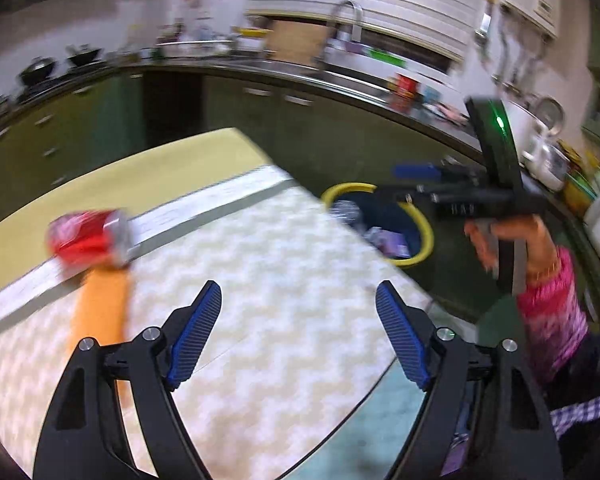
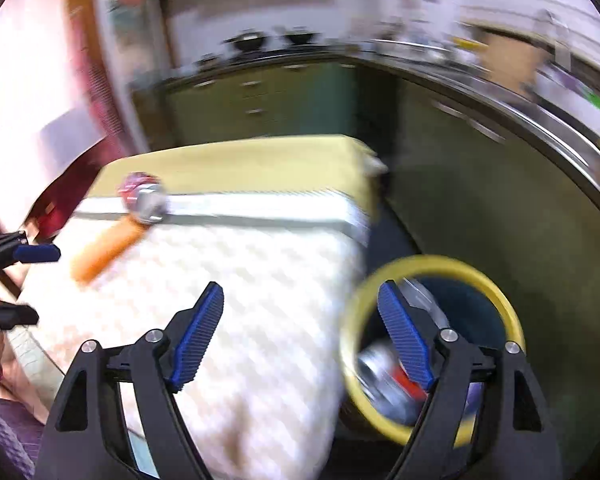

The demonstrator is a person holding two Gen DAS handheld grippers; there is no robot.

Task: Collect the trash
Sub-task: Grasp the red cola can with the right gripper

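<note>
A red soda can lies on its side on the table, far left, with an orange strip in front of it. My left gripper is open and empty above the patterned tablecloth. My right gripper is open and empty, over the table's right edge. The can and orange strip also show in the right wrist view. A yellow-rimmed blue bin stands on the floor right of the table, with trash inside. In the right wrist view the bin holds a crushed can.
Green kitchen cabinets and a cluttered counter with a sink run behind the table. The right gripper body, held by a hand in a pink sleeve, hangs over the bin. The left gripper's fingers show at the left edge.
</note>
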